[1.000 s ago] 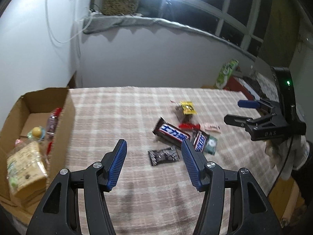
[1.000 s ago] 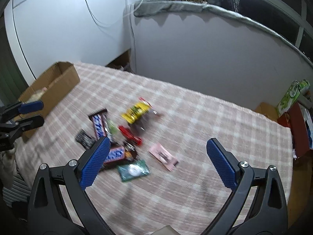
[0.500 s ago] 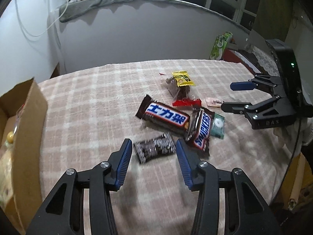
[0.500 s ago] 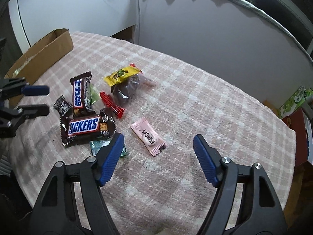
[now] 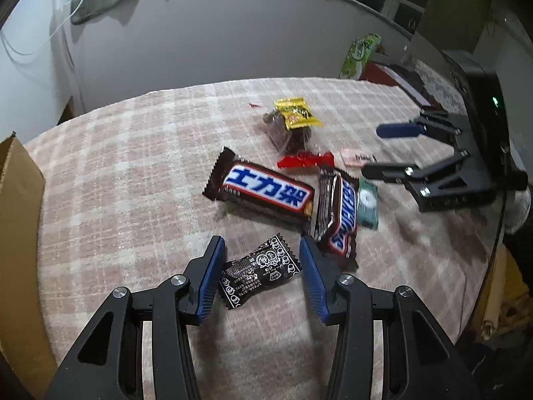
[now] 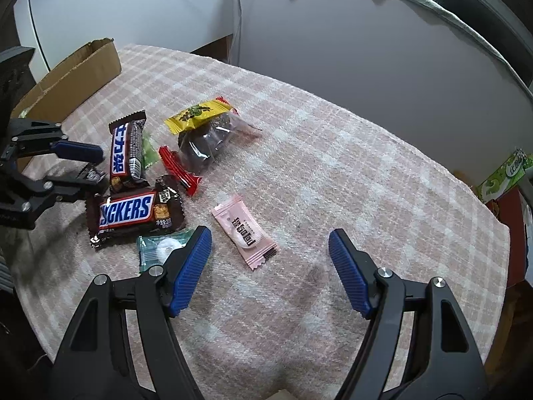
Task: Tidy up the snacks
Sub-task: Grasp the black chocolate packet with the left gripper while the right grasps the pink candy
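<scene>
My left gripper (image 5: 258, 248) is open with its blue pads on either side of a small black candy wrapper (image 5: 258, 271) lying on the checked cloth. Beyond it lie two Snickers bars (image 5: 266, 190) (image 5: 339, 215), a red candy (image 5: 306, 160), a green mint packet (image 5: 366, 205), a yellow-topped bag of dark sweets (image 5: 291, 125) and a pink sachet (image 5: 358, 158). My right gripper (image 6: 269, 243) is open and low over the cloth, with the pink sachet (image 6: 245, 231) between its pads. The cardboard box (image 6: 66, 78) stands at the far left.
The table (image 6: 366, 173) is round, with its edge close on the right and near sides. A green packet (image 6: 503, 176) and a red box (image 6: 509, 213) sit beyond the table at right. A grey wall runs behind.
Both grippers have moved down and forward toward the snacks. The left pads now flank the black wrapper; the right pads have narrowed around the pink sachet.
</scene>
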{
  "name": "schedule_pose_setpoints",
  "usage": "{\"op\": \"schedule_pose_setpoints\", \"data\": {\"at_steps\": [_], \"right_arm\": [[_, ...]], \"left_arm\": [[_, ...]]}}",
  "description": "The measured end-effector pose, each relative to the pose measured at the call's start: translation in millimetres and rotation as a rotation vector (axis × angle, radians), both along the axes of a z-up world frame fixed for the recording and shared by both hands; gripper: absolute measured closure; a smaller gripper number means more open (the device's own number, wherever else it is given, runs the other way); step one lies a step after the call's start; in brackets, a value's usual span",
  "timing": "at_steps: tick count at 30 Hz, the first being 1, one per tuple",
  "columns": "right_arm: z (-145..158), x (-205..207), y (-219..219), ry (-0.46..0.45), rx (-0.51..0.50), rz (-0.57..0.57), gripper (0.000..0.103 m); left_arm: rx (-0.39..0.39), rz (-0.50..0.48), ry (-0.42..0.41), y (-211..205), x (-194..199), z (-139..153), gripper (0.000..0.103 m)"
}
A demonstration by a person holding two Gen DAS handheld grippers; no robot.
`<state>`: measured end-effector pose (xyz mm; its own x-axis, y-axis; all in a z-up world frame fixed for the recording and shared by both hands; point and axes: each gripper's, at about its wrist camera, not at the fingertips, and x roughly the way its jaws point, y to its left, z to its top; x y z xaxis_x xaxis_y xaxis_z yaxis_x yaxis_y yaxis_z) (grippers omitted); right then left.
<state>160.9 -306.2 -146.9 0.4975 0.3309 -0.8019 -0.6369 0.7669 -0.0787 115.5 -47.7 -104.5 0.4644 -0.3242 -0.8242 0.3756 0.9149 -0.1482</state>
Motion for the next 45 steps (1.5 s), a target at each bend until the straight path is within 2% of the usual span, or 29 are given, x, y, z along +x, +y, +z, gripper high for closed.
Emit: {"op": "schedule_pose_setpoints", "data": {"at_steps": [1, 4, 10, 13, 16, 18, 23, 25, 28, 35, 42, 45], "right_arm": [[-1, 1, 1, 0.001, -0.002, 0.001, 0.028], [-5, 4, 6, 0.015, -0.003, 0.014, 0.039], [-5, 7, 11, 0.007, -0.003, 0.031, 0.039], [-5, 5, 11, 0.011, -0.005, 0.052, 0.044], [-4, 3, 12, 0.002, -0.016, 0.057, 0.045], [-4, 2, 12, -0.001, -0.018, 0.057, 0.045], [-4, 1, 12, -0.005, -0.018, 0.060, 0.045], [-4, 2, 13, -0.004, -0.019, 0.060, 0.045], [-4, 1, 13, -0.012, -0.025, 0.062, 0.045], [-3, 0, 15, -0.016, -0.025, 0.059, 0.045], [-3, 2, 16, -0.016, -0.019, 0.056, 0.045], [-3, 4, 16, -0.013, -0.014, 0.060, 0.048]], "left_arm": [[0.008, -0.004, -0.003, 0, -4, 1, 0.058], [0.020, -0.017, -0.003, -3, -9, 0, 0.058], [0.057, -0.056, -0.013, -10, -18, 1, 0.058], [0.080, -0.040, -0.031, -6, -18, 3, 0.058], [0.081, -0.040, -0.029, -2, -22, 4, 0.057], [0.089, -0.034, -0.019, 0, -25, 0, 0.049], [0.118, -0.002, -0.027, 3, -31, -4, 0.046], [0.134, 0.042, -0.041, 8, -36, -1, 0.046], [0.081, 0.079, -0.035, 15, -43, 3, 0.046], [0.065, 0.079, -0.023, 9, -27, -5, 0.050], [0.101, 0.054, -0.051, 9, -14, -7, 0.050], [0.106, 0.077, -0.052, 15, -12, -6, 0.050]]}}
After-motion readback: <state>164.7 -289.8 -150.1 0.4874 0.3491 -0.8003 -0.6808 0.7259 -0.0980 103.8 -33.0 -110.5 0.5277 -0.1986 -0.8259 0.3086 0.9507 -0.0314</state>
